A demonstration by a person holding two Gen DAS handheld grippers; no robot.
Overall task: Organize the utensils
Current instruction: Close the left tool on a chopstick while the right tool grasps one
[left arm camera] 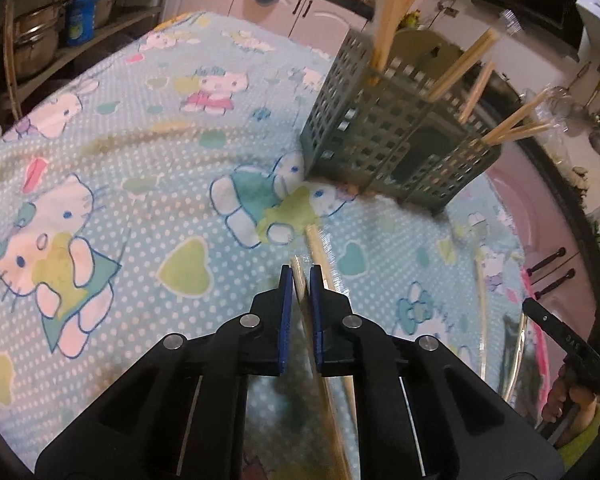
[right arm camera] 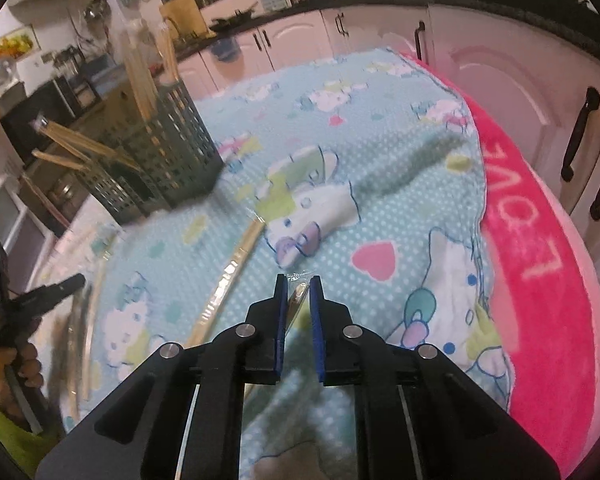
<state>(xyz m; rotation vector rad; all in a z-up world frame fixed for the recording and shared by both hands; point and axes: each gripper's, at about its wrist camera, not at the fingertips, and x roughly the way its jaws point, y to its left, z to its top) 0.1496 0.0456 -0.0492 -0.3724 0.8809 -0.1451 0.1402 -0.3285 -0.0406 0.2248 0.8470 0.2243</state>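
Pale blue cloth [left arm camera: 148, 168] printed with cartoon cats and hearts covers the desk; a pink towel [right arm camera: 540, 272] lies along its right-hand edge. A dark green slotted utensil holder [left arm camera: 384, 132] stands toward the far side of the desk, with several bundles of wooden chopsticks [left arm camera: 396, 12] leaning out of its compartments.

Left gripper [left arm camera: 301, 276]: jaws drawn almost together, the blue pads pinching the end of a clear-wrapped pair of chopsticks [left arm camera: 314, 240], whose far tip points at the foot of the holder. The wrapped pair runs back under the gripper body and out of view.

Right gripper [right arm camera: 298, 286]: jaws likewise nearly closed, nipping the shiny end of a second wrapped chopstick packet [right arm camera: 230, 276], which reaches over the cloth toward the holder. Whether that far end touches the cloth cannot be told because of blur.

Each wrist view catches the other gripper at its near edge, held by a hand [right arm camera: 20, 360] in a yellow-green sleeve [right arm camera: 0, 420]. Further wrapped sticks [left arm camera: 482, 312] lie on the cloth near the desk's right edge.
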